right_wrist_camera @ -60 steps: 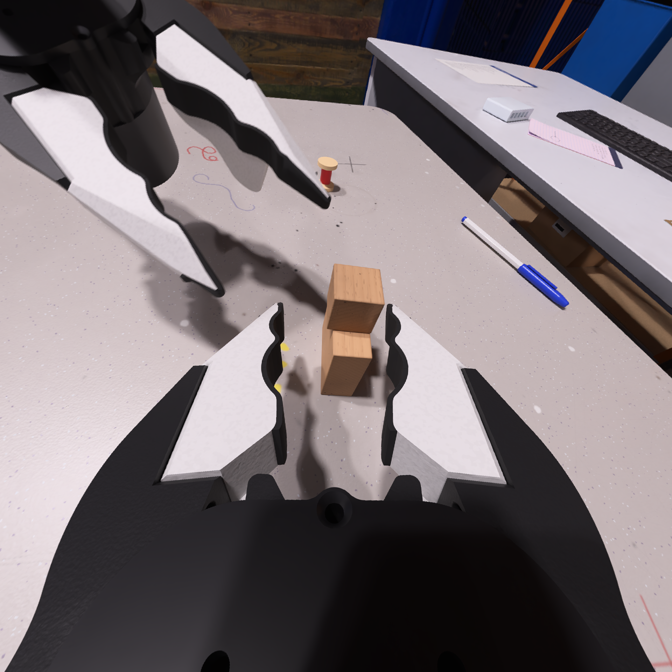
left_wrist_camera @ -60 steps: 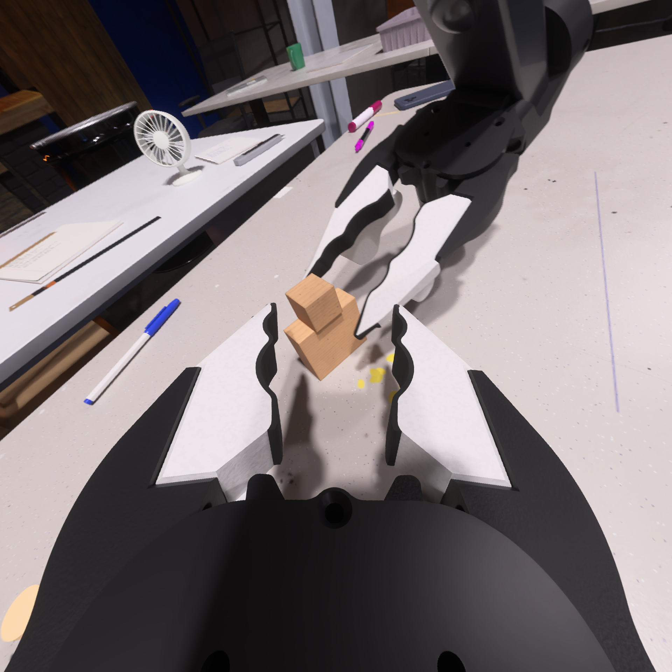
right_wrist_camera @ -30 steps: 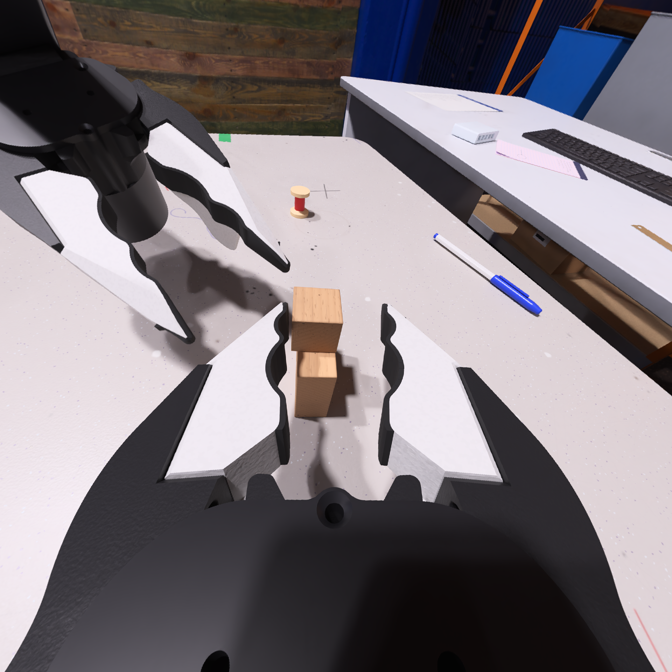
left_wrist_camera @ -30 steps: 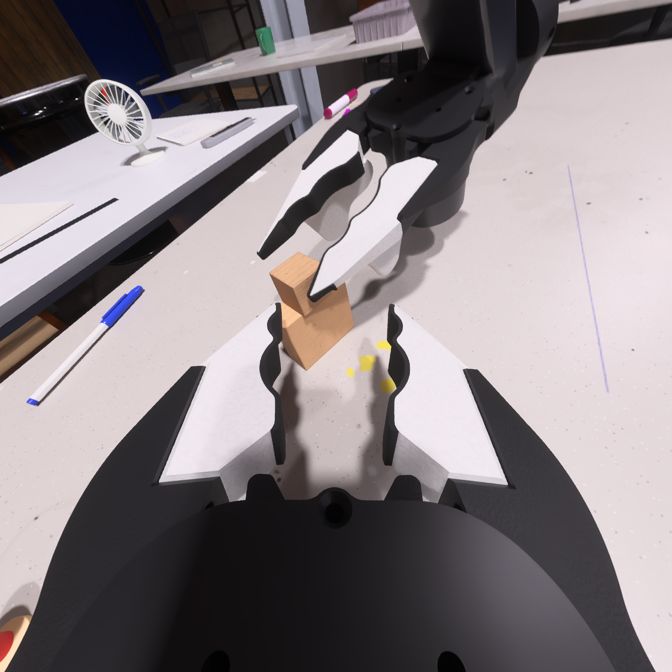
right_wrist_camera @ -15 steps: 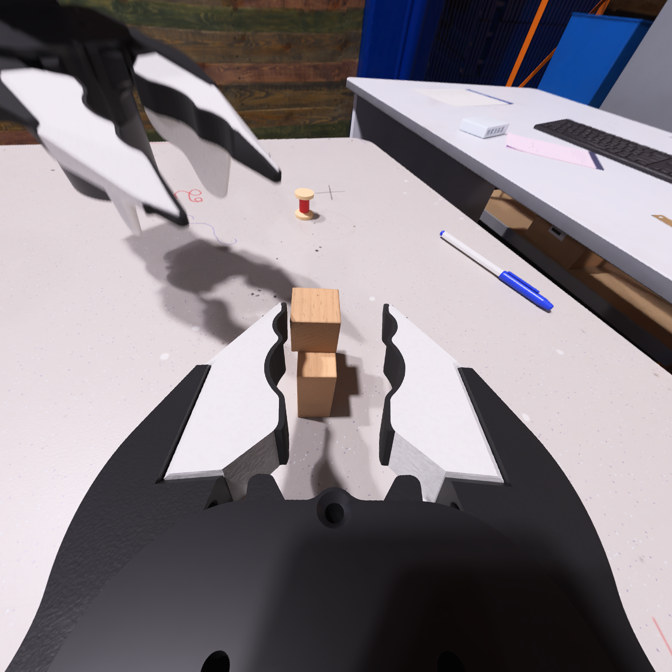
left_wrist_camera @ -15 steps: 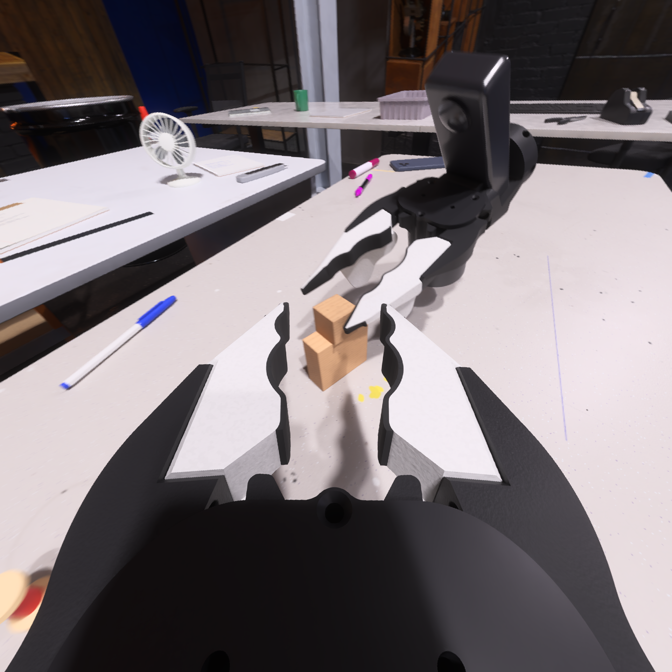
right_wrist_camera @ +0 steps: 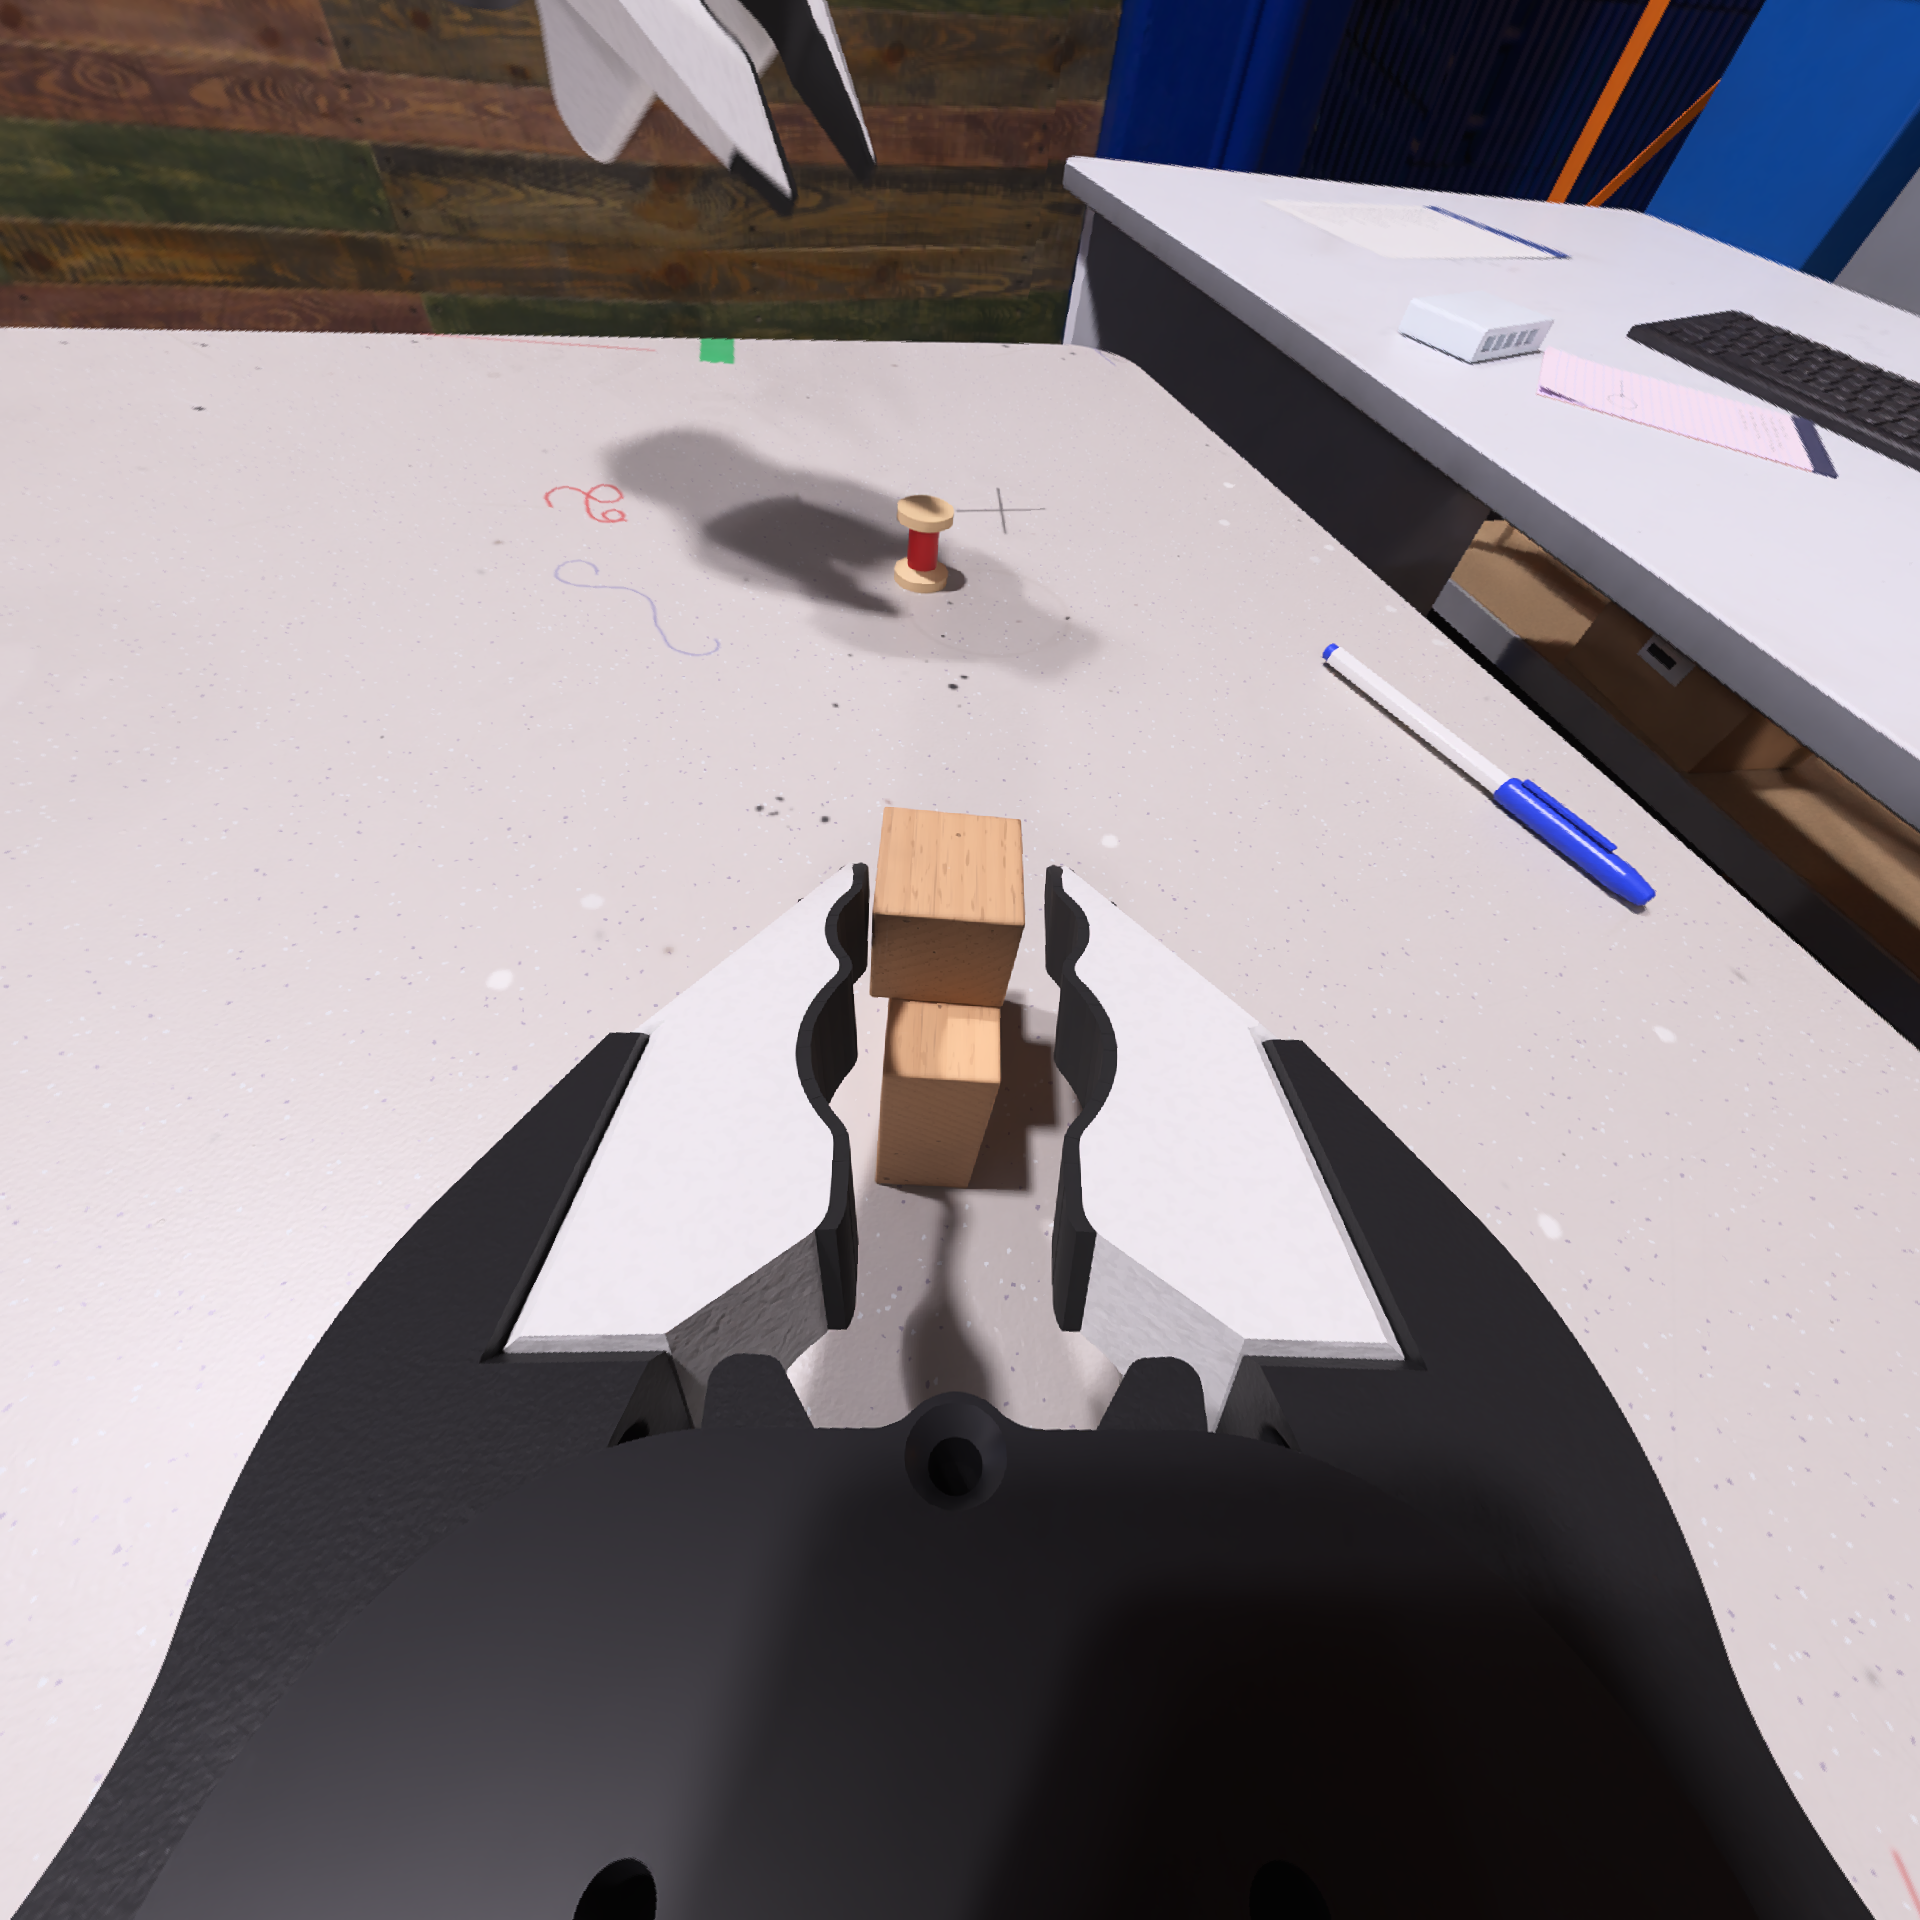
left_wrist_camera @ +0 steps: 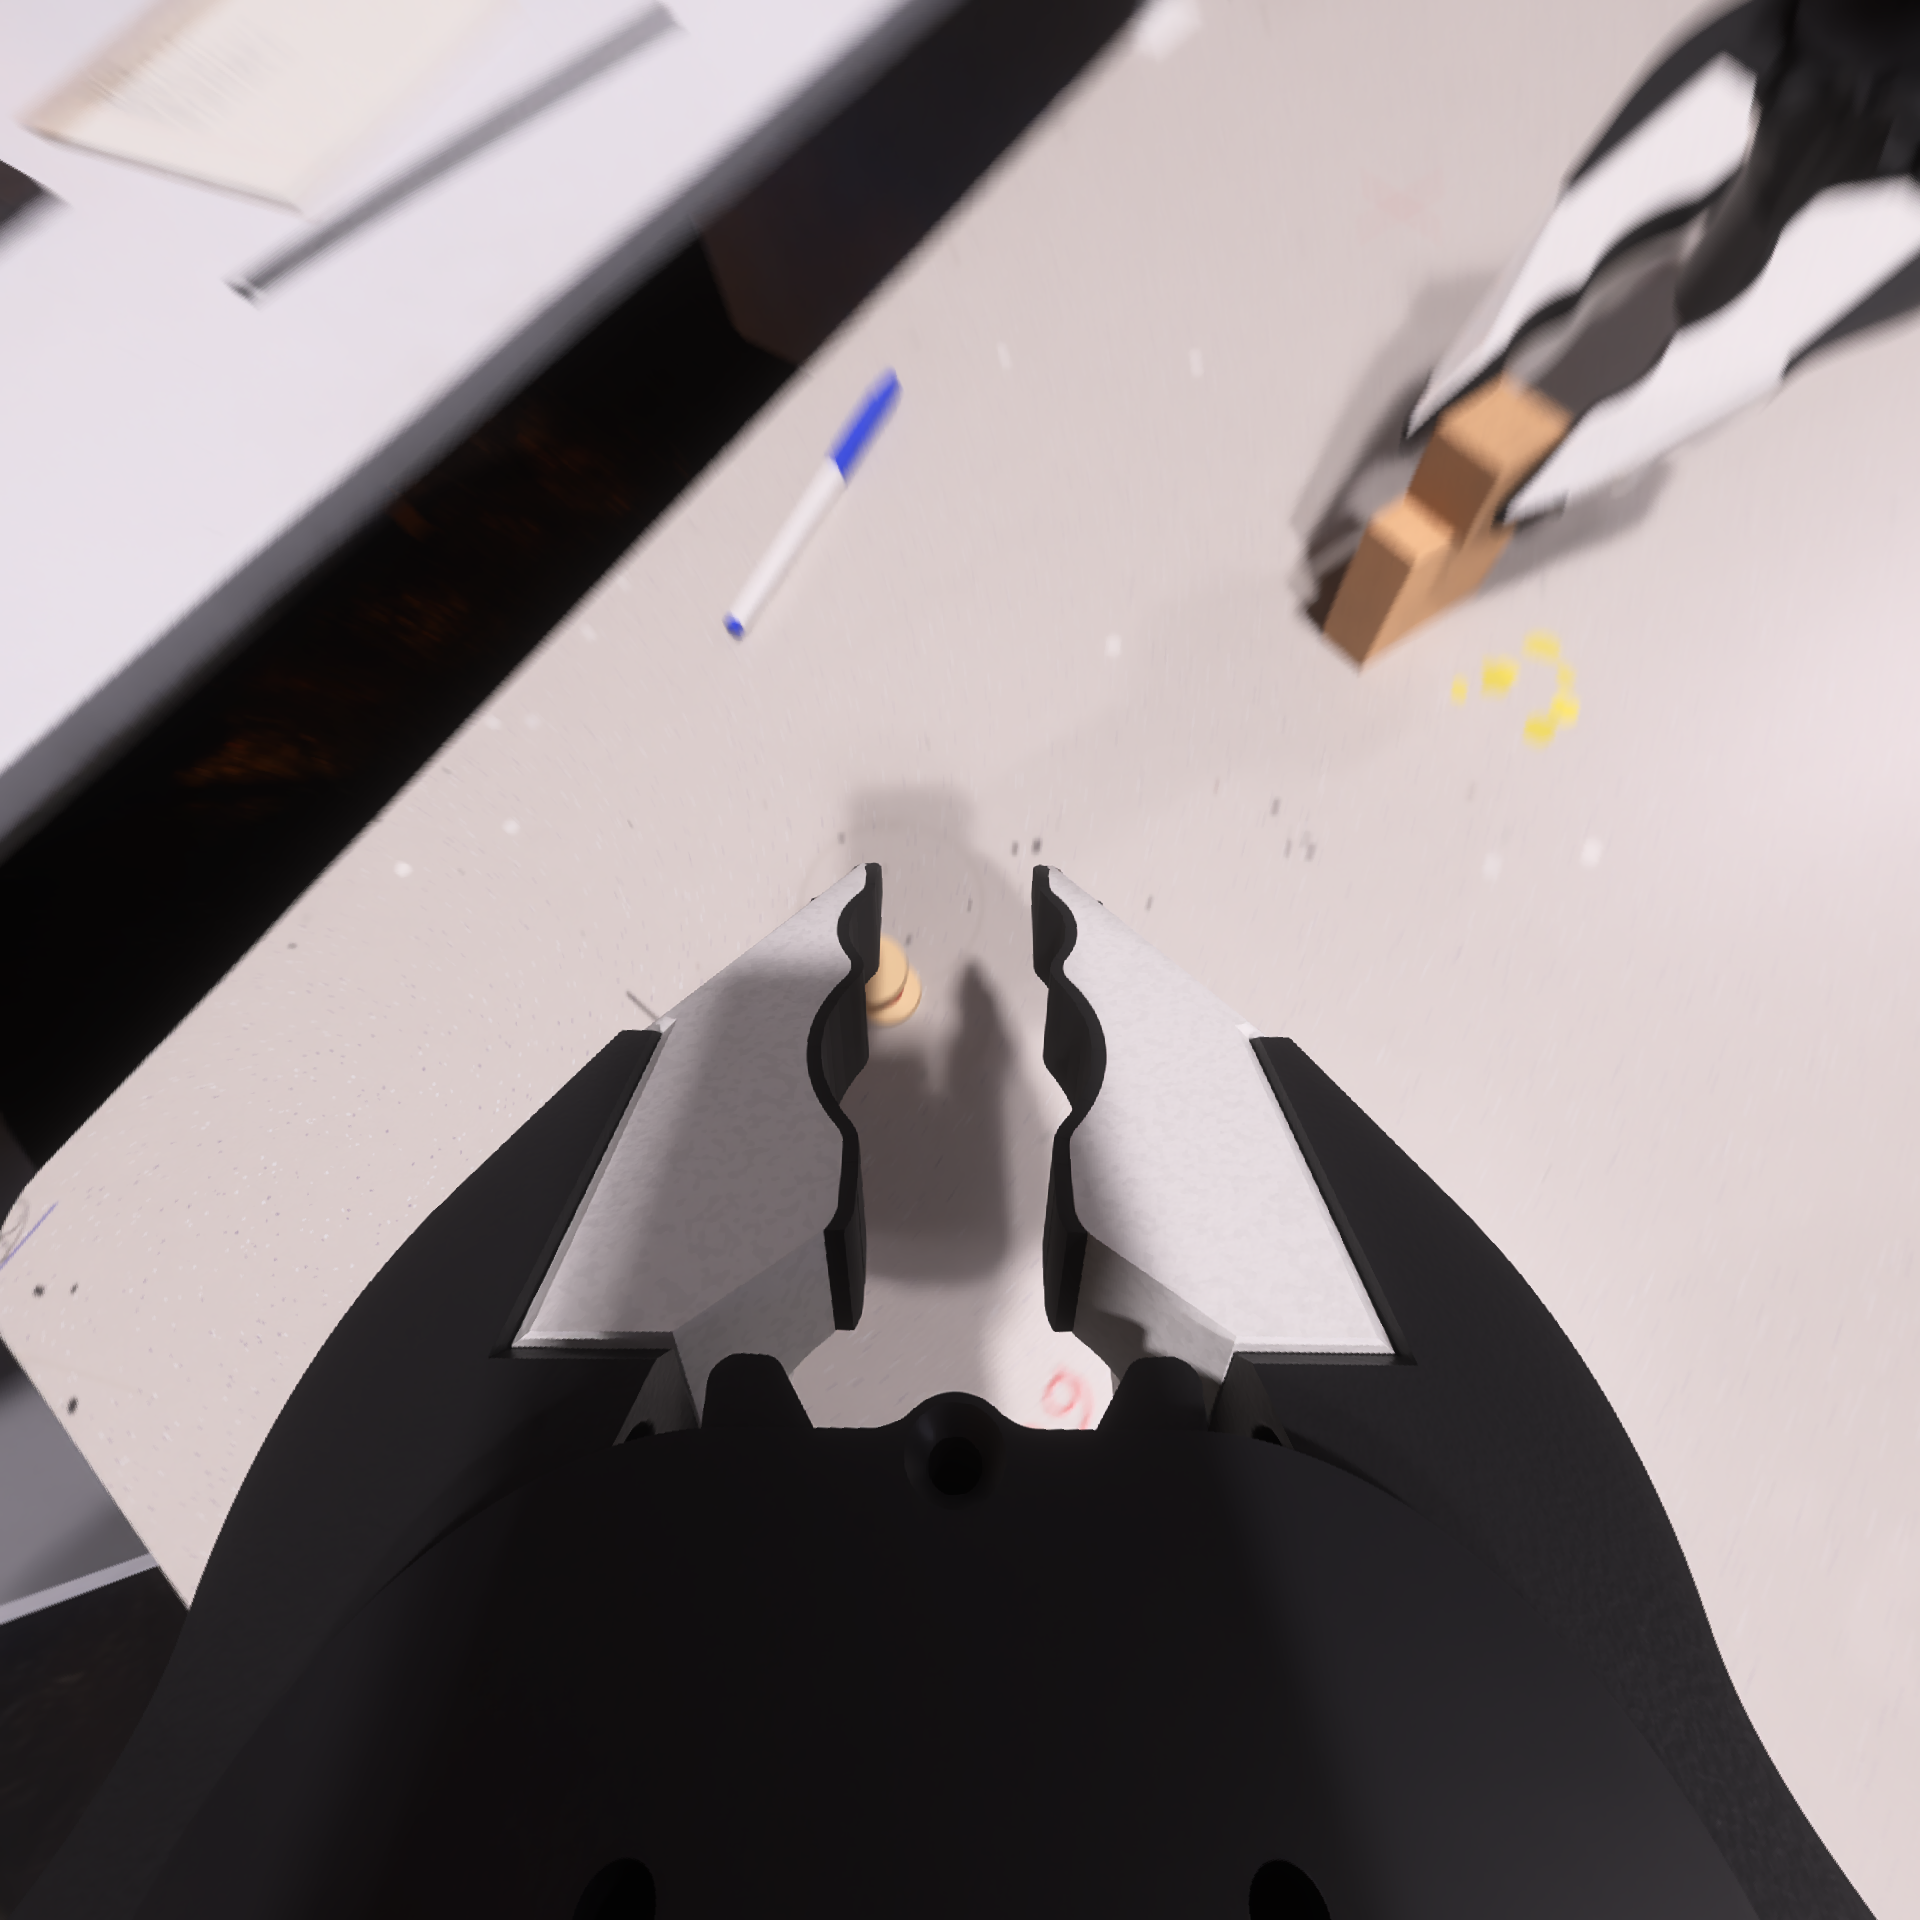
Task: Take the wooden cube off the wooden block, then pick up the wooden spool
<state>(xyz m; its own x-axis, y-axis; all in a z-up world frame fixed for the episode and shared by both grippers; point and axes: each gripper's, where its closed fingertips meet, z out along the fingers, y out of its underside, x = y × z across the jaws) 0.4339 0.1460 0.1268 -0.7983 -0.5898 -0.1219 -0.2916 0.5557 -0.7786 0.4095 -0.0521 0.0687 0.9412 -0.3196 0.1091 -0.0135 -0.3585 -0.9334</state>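
The wooden cube (right_wrist_camera: 948, 904) sits on the upright wooden block (right_wrist_camera: 935, 1091). My right gripper (right_wrist_camera: 951, 883) is open, with its jaws narrowed closely around the cube. Its left finger is against the cube and a thin gap shows on the right side. The wooden spool (right_wrist_camera: 923, 543), with red thread, stands upright farther off on the table. My left gripper (right_wrist_camera: 821, 182) hangs high above the spool. In the left wrist view the left gripper (left_wrist_camera: 956, 883) is open and empty and looks down. The spool (left_wrist_camera: 896, 987) shows beside its left finger. The cube (left_wrist_camera: 1496, 447), block (left_wrist_camera: 1392, 592) and right gripper (left_wrist_camera: 1481, 462) are blurred at top right.
A blue-capped pen (right_wrist_camera: 1486, 774) lies to the right near the table edge, also in the left wrist view (left_wrist_camera: 810, 509). A second table (right_wrist_camera: 1299, 270) with a keyboard (right_wrist_camera: 1787, 374), a white box (right_wrist_camera: 1475, 324) and pink paper stands beyond a gap. Yellow marks (left_wrist_camera: 1527, 686) lie by the block.
My left gripper has risen and swung away from the blocks to above the spool, now looking down. Both grippers' jaws have narrowed; the right ones have closed in around the cube.
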